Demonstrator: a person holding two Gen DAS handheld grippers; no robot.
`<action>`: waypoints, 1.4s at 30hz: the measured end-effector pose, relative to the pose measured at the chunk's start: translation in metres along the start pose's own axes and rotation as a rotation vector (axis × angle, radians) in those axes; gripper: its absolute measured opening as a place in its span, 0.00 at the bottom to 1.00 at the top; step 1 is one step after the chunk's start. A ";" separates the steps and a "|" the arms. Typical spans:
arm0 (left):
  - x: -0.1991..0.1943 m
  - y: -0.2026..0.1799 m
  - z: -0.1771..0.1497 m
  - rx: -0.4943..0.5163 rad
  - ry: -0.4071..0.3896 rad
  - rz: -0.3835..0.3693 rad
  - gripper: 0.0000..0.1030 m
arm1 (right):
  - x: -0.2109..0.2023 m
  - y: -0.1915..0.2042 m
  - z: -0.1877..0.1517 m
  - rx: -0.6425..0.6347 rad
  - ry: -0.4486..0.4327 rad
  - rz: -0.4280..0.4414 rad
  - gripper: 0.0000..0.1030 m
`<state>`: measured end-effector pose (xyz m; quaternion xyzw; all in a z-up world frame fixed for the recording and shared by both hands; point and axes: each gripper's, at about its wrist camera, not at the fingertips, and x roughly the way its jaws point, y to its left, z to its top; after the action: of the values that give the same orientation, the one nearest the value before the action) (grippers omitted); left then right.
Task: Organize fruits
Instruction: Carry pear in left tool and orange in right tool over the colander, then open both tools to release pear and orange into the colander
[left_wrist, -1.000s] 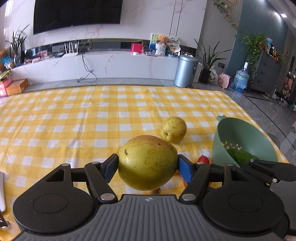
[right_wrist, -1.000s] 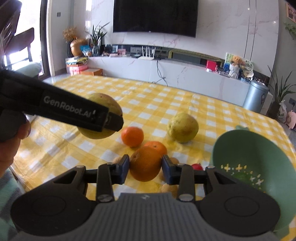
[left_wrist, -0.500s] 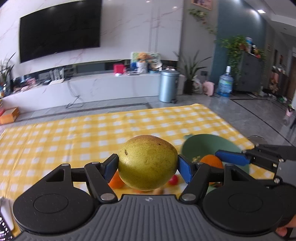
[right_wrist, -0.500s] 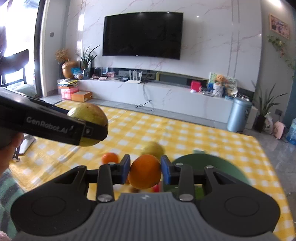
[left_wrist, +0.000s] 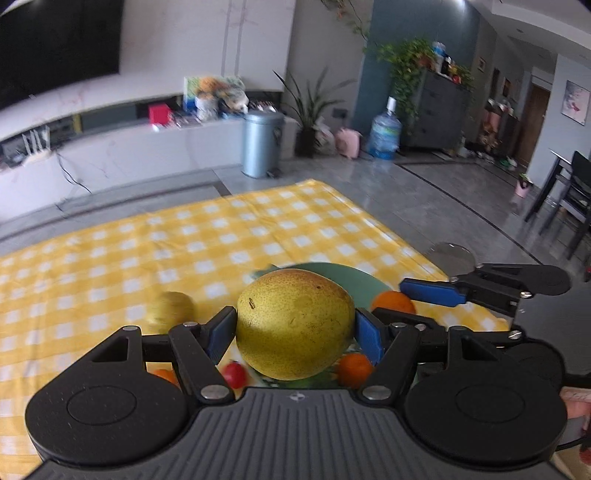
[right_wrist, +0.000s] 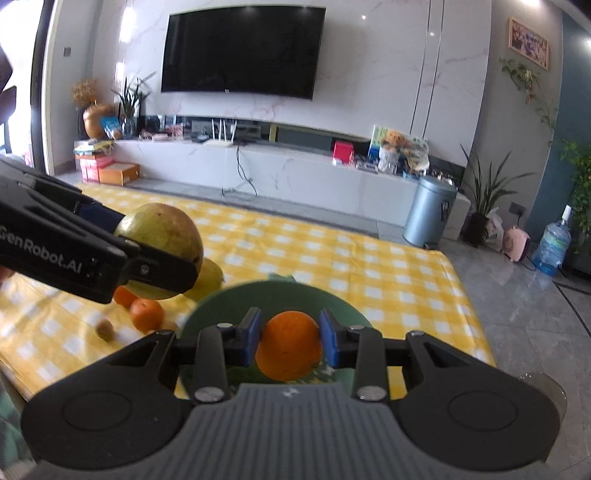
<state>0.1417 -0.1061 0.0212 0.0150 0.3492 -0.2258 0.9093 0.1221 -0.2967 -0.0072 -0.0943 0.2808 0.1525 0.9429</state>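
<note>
Low centre of each wrist view, left gripper (left_wrist: 295, 330) grips pear (left_wrist: 293, 328), right gripper (right_wrist: 290, 341) grips orange (right_wrist: 288, 345); only left view shows cherry tomato (left_wrist: 235, 373).

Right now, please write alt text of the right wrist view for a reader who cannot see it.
The right gripper holds an orange above a green bowl on a yellow checked tablecloth. At left, the left gripper carries a yellow-green pear; beyond are a wall television and a white cabinet.
</note>
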 end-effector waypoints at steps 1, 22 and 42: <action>0.006 -0.001 0.001 -0.001 0.014 -0.015 0.76 | 0.004 -0.004 -0.001 -0.002 0.016 0.005 0.30; 0.115 0.017 0.013 -0.139 0.290 -0.044 0.77 | 0.097 -0.027 -0.003 -0.094 0.255 0.064 0.04; 0.145 0.026 0.019 -0.202 0.350 -0.039 0.78 | 0.112 -0.025 -0.008 -0.091 0.327 0.061 0.14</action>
<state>0.2597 -0.1444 -0.0608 -0.0439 0.5229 -0.2013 0.8271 0.2159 -0.2962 -0.0737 -0.1518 0.4261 0.1764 0.8742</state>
